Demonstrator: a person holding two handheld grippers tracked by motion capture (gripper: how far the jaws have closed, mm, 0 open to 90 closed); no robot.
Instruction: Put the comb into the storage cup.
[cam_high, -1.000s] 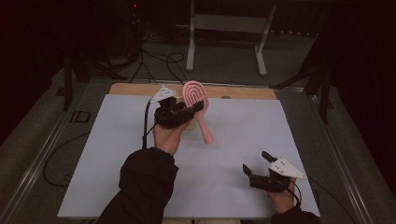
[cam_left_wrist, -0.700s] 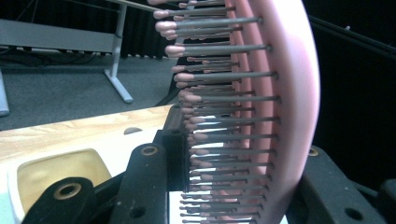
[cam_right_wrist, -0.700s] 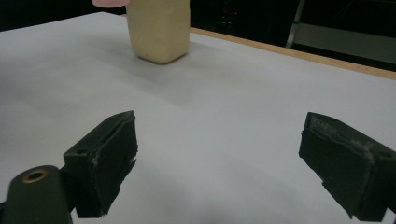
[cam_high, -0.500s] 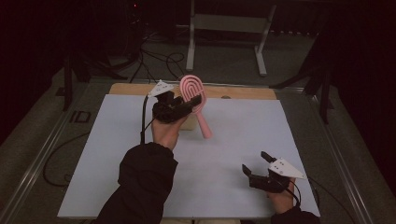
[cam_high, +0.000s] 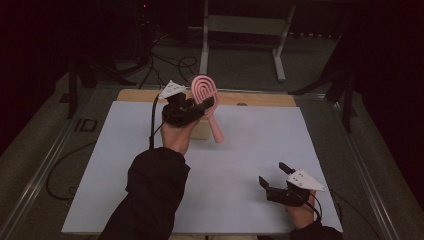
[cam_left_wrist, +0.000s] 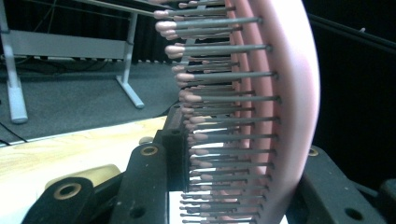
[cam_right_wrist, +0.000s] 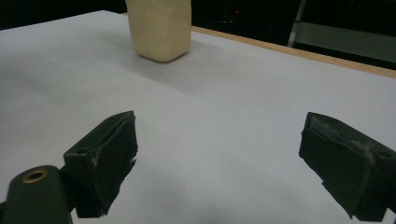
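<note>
A pink hairbrush (cam_high: 205, 91) hangs above the back of the white table (cam_high: 115, 180), head up and handle slanting down to the right. My left gripper (cam_high: 207, 106) is shut on it near the base of the head. In the left gripper view its grey bristles with pink tips (cam_left_wrist: 219, 100) point left, and the left gripper (cam_left_wrist: 243, 151) clamps the brush from both sides. My right gripper (cam_high: 273, 174) rests low near the front right of the table, open, with nothing between the jaws (cam_right_wrist: 219, 140).
A cream block (cam_high: 201, 131) stands on the table just under the brush and also shows in the right gripper view as the cream block (cam_right_wrist: 161, 28). A wooden board edge (cam_high: 260, 99) runs along the back. A metal stand (cam_high: 240, 25) and cables lie on the floor beyond.
The left hand has lifted the brush a little and shifted it slightly left, so it stands more upright. The right gripper has stayed put.
</note>
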